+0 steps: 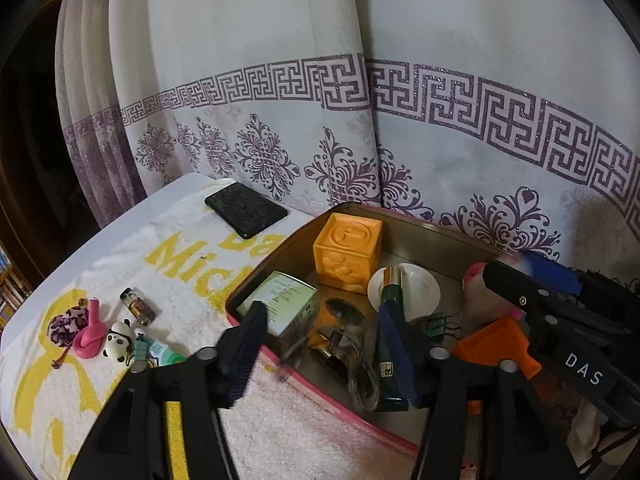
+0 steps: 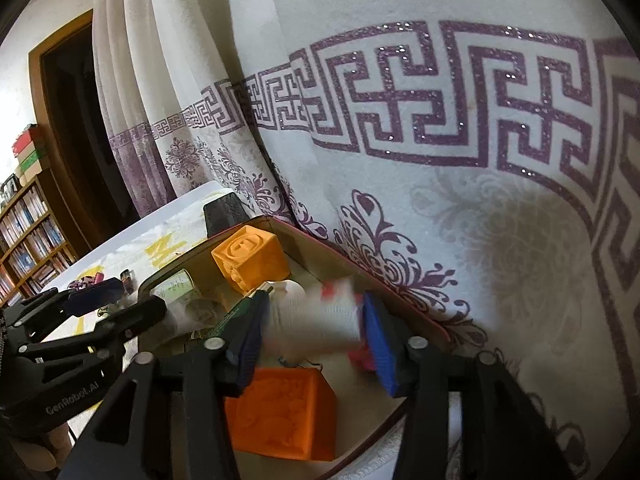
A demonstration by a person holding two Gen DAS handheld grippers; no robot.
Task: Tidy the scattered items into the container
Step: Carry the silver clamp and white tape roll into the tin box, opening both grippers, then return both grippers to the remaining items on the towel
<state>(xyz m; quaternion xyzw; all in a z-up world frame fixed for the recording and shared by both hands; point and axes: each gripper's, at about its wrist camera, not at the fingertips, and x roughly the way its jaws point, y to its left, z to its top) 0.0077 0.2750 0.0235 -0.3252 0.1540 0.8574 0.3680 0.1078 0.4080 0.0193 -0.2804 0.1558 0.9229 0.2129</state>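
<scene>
A pink-rimmed tin sits on the towel and holds two orange cubes, a white dish, a dark green tube, a box, binder clips and a cable. My left gripper is open and empty over the tin's near rim. My right gripper hovers over the tin with a blurred white and pink item between its fingers; whether the item is held or falling I cannot tell. It also shows in the left wrist view. Loose on the towel: a panda figure, pink balloon, small vial, patterned pouch.
A black phone lies at the towel's far edge. A white and purple curtain hangs close behind the tin. A bookshelf and a dark doorway stand far left.
</scene>
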